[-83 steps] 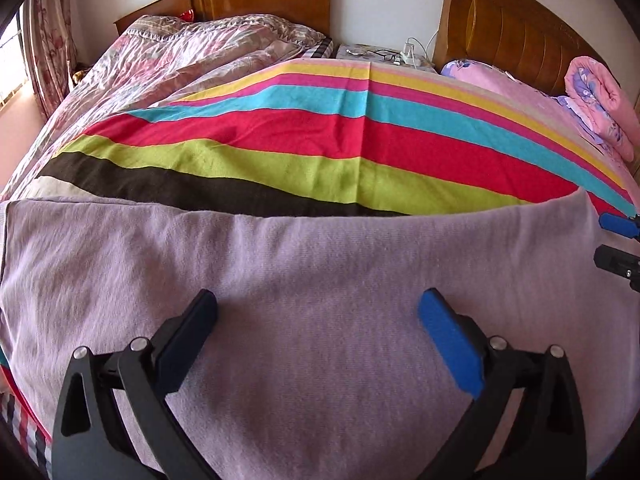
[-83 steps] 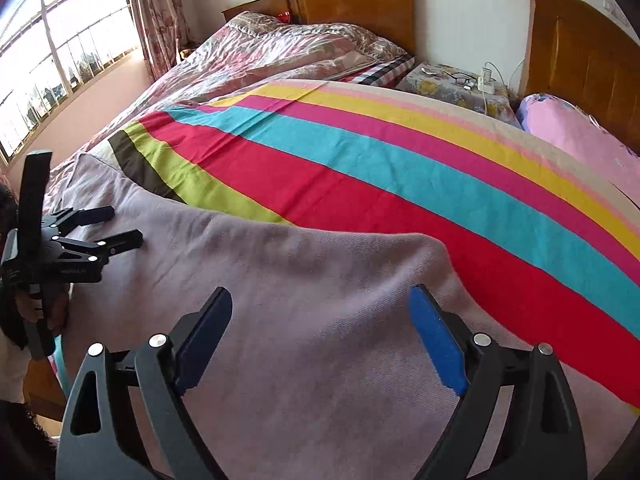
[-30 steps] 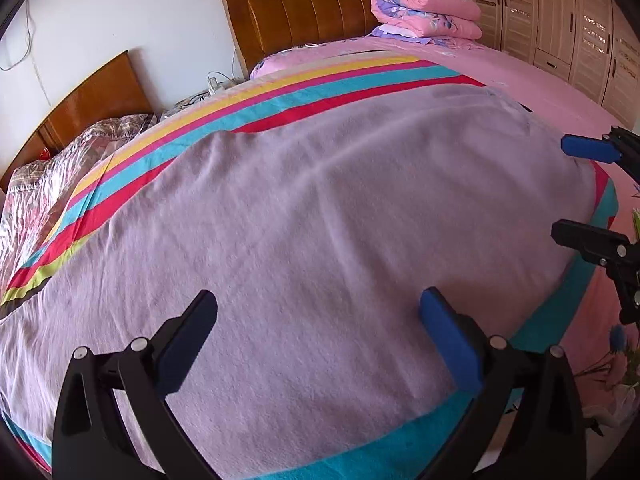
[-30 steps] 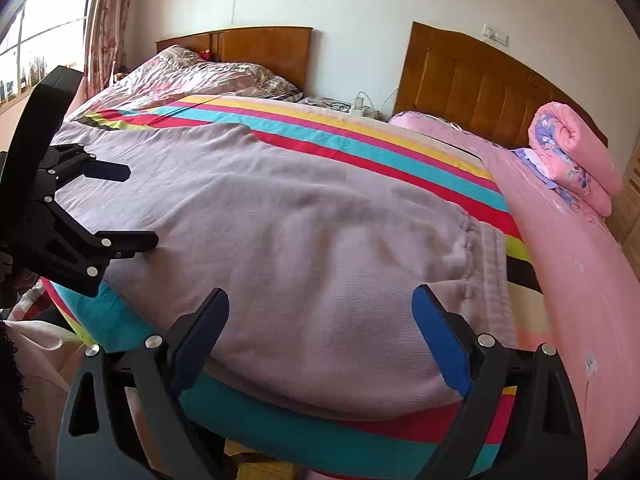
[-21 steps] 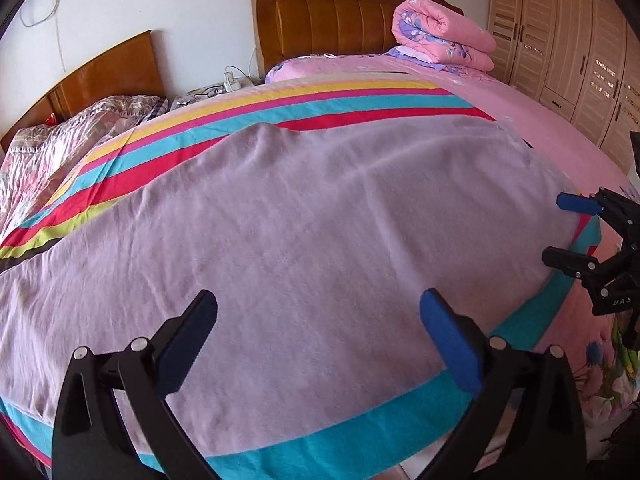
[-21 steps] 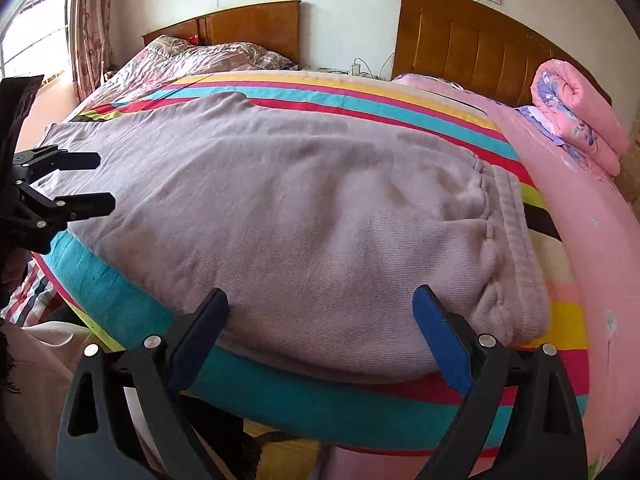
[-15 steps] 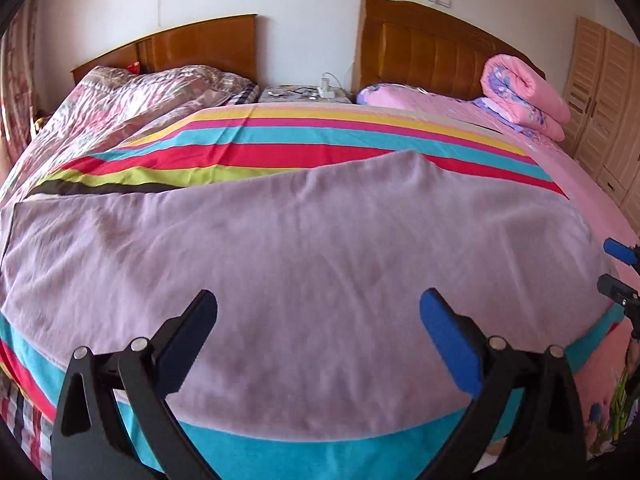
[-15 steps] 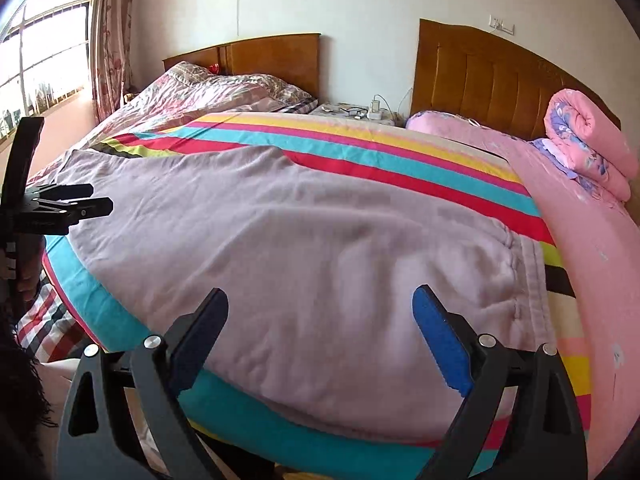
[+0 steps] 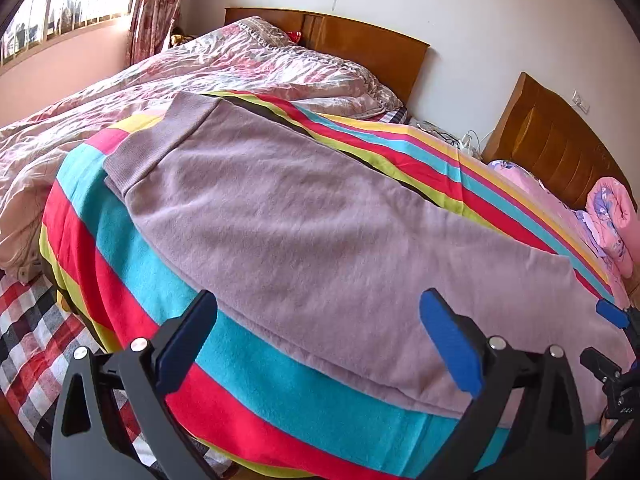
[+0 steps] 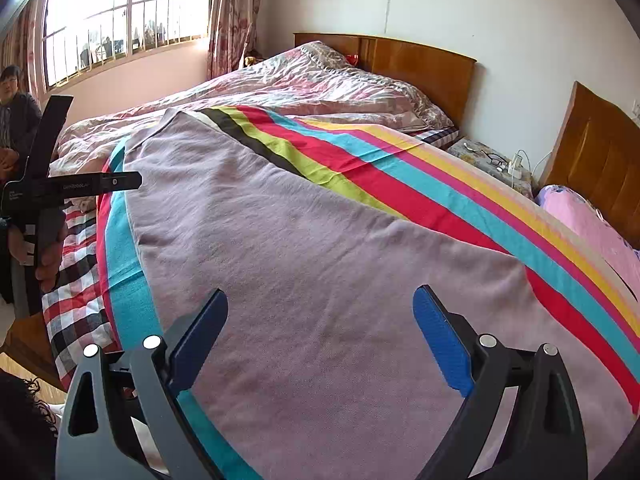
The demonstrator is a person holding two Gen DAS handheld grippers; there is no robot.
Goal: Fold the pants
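Note:
Lilac-grey pants (image 9: pixel 312 232) lie flat across a striped blanket (image 9: pixel 280 392) on the bed; their ribbed cuff end (image 9: pixel 160 140) is at the far left. They also fill the right wrist view (image 10: pixel 320 280). My left gripper (image 9: pixel 320 336) is open and empty, above the pants' near edge. My right gripper (image 10: pixel 320 332) is open and empty over the pants. The right gripper also shows at the right edge of the left wrist view (image 9: pixel 612 340). The left gripper shows side-on at the left of the right wrist view (image 10: pixel 72 184).
A second bed with a crumpled floral quilt (image 9: pixel 200 68) lies behind. A checked sheet (image 9: pixel 28 332) hangs at the bed's near left corner. A nightstand with cables (image 10: pixel 492 164) stands between wooden headboards. A rolled pink quilt (image 9: pixel 616 216) lies far right. A person (image 10: pixel 16 112) stands by the window.
Both views have swung left toward the pants' cuff end and the window. Both grippers stay open and empty.

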